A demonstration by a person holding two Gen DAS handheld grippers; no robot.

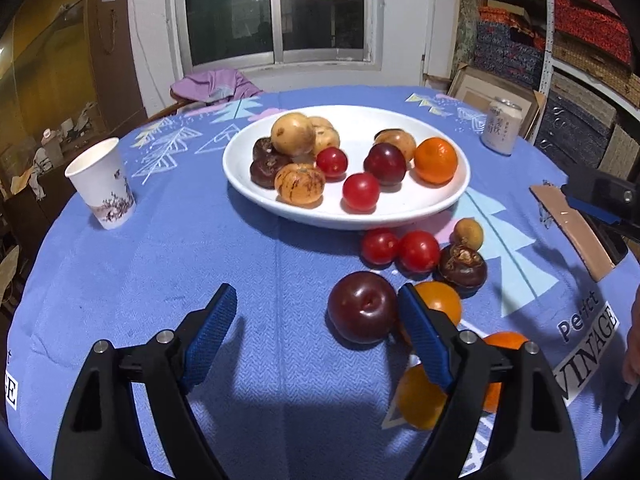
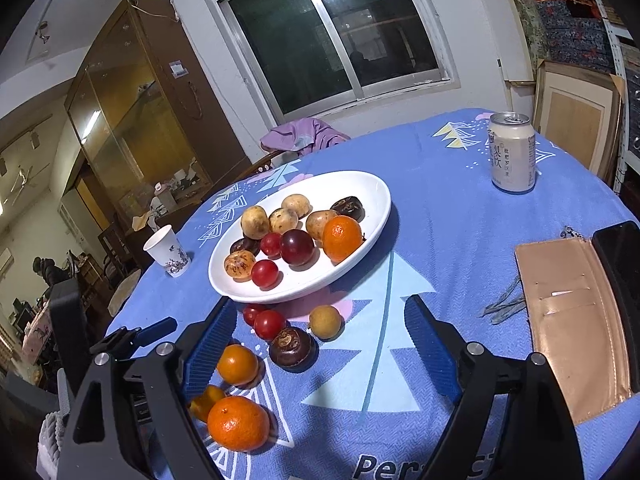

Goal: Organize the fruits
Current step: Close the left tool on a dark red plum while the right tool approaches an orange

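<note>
A white plate holds several fruits: potatoes, plums, red tomatoes and an orange. Loose fruits lie on the blue cloth in front of it: a dark plum, two red tomatoes, a brown chestnut-like fruit, a small tan fruit and oranges. My left gripper is open and empty; its right finger touches the plum's right side. My right gripper is open and empty above the loose fruits.
A paper cup stands at the left. A drink can stands at the back right. A tan wallet with a phone lies at the right. The table edge curves around the back.
</note>
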